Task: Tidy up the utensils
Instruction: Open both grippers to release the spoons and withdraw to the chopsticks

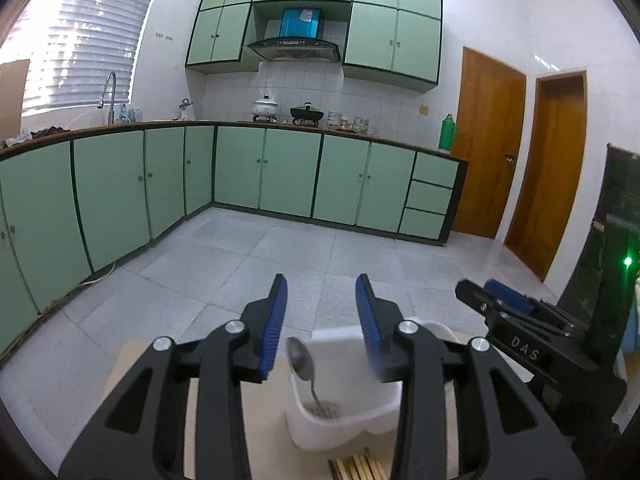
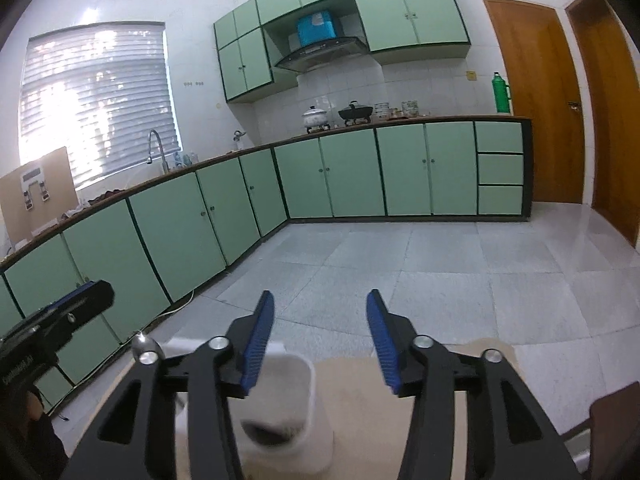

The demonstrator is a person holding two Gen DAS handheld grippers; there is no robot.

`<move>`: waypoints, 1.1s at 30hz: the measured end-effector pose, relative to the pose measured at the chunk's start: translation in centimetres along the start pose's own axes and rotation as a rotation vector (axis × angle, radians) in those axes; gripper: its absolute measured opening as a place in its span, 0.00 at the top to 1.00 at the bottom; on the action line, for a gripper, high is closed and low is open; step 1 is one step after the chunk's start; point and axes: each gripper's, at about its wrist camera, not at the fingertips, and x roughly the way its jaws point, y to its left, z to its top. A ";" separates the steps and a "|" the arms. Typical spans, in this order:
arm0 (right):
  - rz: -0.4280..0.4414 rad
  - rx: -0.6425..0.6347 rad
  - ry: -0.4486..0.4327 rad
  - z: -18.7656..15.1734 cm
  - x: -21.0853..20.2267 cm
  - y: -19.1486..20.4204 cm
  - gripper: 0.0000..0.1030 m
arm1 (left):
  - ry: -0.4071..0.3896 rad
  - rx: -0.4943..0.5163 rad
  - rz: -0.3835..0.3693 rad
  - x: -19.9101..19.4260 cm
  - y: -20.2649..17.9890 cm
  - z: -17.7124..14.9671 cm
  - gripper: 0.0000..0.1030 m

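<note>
A white utensil holder (image 1: 348, 412) stands on a pale wooden table (image 1: 132, 360). A metal spoon (image 1: 302, 360) stands in it, bowl upward and leaning left. My left gripper (image 1: 322, 292) hovers over the holder, open, its blue pads touching nothing. A bundle of wooden chopsticks (image 1: 360, 468) lies in front of the holder at the bottom edge. In the right wrist view the holder (image 2: 316, 392) sits below my right gripper (image 2: 321, 296), which is open and empty. The spoon bowl (image 2: 143, 345) shows at its left. Each gripper appears in the other's view: right gripper (image 1: 496, 292), left gripper (image 2: 80, 300).
Green kitchen cabinets (image 1: 260, 168) line the far walls across a grey tiled floor (image 1: 280, 256). Two wooden doors (image 1: 488, 144) are at the right. A dark stand with a green light (image 1: 628, 261) rises at the right edge. The table edge (image 2: 492, 342) is just ahead.
</note>
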 end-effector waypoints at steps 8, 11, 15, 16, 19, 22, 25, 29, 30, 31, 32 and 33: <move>0.020 -0.002 0.112 -6.3 -8.1 -0.7 0.32 | 0.083 0.028 0.019 -6.8 -0.5 -4.9 0.43; 0.022 -0.026 0.187 -10.2 -11.2 -0.3 0.31 | 0.175 0.057 0.017 -9.2 -0.8 -8.8 0.41; 0.035 -0.040 0.285 -14.6 -14.0 0.4 0.31 | 0.307 0.079 0.023 -11.7 -1.0 -13.9 0.37; 0.036 -0.043 0.308 -15.5 -14.5 0.6 0.31 | 0.339 0.073 0.029 -12.2 -0.9 -15.1 0.36; 0.036 -0.060 0.358 -17.7 -15.5 1.4 0.32 | 0.407 0.055 0.068 -13.0 -0.1 -17.6 0.36; 0.032 -0.072 0.393 -19.3 -16.2 2.1 0.34 | 0.456 0.029 0.100 -13.4 0.7 -19.2 0.36; 0.028 -0.080 0.426 -20.5 -16.2 2.5 0.39 | 0.496 0.025 0.120 -13.5 0.9 -20.4 0.36; 0.001 -0.116 0.454 -20.9 -16.2 3.1 0.40 | 0.526 0.027 0.137 -13.8 1.0 -20.9 0.32; -0.007 -0.132 0.470 -21.0 -16.0 3.2 0.41 | 0.530 0.032 0.138 -13.7 1.0 -20.9 0.31; -0.012 -0.142 0.478 -21.3 -15.9 3.4 0.41 | 0.532 0.038 0.140 -13.8 1.0 -20.9 0.31; -0.018 -0.156 0.475 -21.3 -16.0 3.6 0.41 | 0.532 0.043 0.140 -13.8 1.0 -21.0 0.30; -0.019 -0.167 0.478 -21.5 -16.0 3.8 0.41 | 0.532 0.047 0.141 -14.0 0.8 -21.2 0.30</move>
